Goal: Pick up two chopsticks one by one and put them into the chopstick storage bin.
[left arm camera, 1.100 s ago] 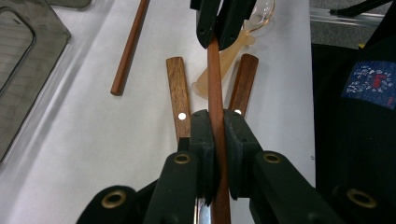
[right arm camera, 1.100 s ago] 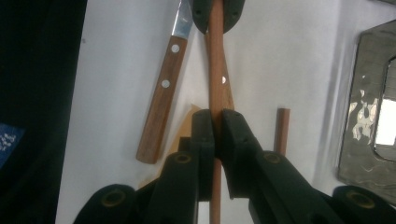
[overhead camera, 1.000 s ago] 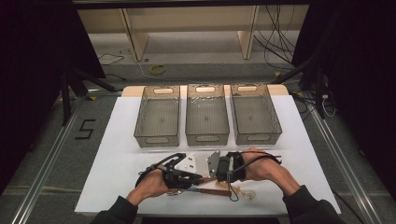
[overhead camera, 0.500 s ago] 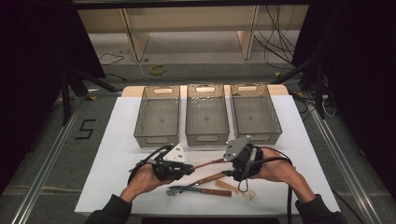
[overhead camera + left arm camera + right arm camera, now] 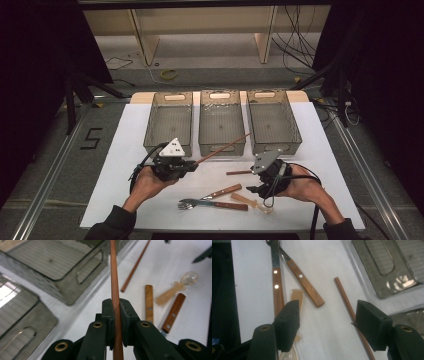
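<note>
My left gripper (image 5: 191, 164) is shut on a reddish wooden chopstick (image 5: 225, 148) that slants up and right over the front wall of the middle bin (image 5: 221, 146). In the left gripper view the chopstick (image 5: 115, 290) runs straight up between the closed pads. My right gripper (image 5: 256, 186) hovers low over the white table, open; its jaws have just been opening and nothing is between them. A second chopstick (image 5: 344, 296) lies on the table and passes under one of its fingers (image 5: 372, 325); in the high view that chopstick (image 5: 239, 172) is just left of the gripper.
Three clear grey bins stand in a row at the back: left (image 5: 169, 142), middle and right (image 5: 274, 142). On the table in front lie a wooden-handled fork (image 5: 212, 204), a wooden-handled knife (image 5: 223, 191) and a clear plastic spoon (image 5: 252, 202).
The hands have drawn apart: the left gripper moved left with its chopstick, the right moved right and opened. A second chopstick now lies on the table.
</note>
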Action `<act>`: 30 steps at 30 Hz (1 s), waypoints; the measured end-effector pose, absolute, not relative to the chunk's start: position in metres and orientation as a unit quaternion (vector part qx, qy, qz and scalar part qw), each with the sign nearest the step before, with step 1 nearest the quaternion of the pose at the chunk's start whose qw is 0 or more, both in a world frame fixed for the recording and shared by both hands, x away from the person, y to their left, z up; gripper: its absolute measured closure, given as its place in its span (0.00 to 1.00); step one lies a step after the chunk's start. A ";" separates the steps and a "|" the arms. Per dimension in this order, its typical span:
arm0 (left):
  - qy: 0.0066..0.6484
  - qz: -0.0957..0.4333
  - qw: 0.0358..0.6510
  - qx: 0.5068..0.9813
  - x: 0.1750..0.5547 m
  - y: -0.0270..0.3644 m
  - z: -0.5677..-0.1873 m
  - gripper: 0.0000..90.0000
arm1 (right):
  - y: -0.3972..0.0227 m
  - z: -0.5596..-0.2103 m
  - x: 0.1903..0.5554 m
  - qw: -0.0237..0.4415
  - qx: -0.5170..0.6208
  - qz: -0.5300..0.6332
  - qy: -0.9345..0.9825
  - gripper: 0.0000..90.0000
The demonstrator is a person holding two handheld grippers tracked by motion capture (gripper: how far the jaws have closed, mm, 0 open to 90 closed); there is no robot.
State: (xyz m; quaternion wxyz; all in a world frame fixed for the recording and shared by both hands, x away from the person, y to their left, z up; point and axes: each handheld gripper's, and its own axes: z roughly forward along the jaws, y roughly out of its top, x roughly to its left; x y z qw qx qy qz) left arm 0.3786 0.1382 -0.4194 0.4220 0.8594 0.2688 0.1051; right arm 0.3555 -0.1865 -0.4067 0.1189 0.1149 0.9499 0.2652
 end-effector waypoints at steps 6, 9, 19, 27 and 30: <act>0.297 0.116 0.426 0.847 0.391 0.150 -0.414 0.92 | -0.197 -0.417 0.357 0.113 0.138 0.261 0.949 0.40; 0.309 0.129 0.430 0.839 0.398 0.156 -0.408 0.92 | -0.201 -0.420 0.357 0.110 0.146 0.261 0.948 0.40; 0.367 0.163 0.440 0.803 0.426 0.184 -0.394 0.92 | -0.209 -0.424 0.358 0.106 0.159 0.255 0.948 0.40; 0.428 0.180 0.427 0.776 0.451 0.206 -0.401 0.92 | -0.212 -0.426 0.359 0.103 0.168 0.256 0.946 0.39; 0.443 0.181 0.423 0.770 0.459 0.212 -0.404 0.92 | -0.214 -0.427 0.360 0.102 0.171 0.255 0.946 0.39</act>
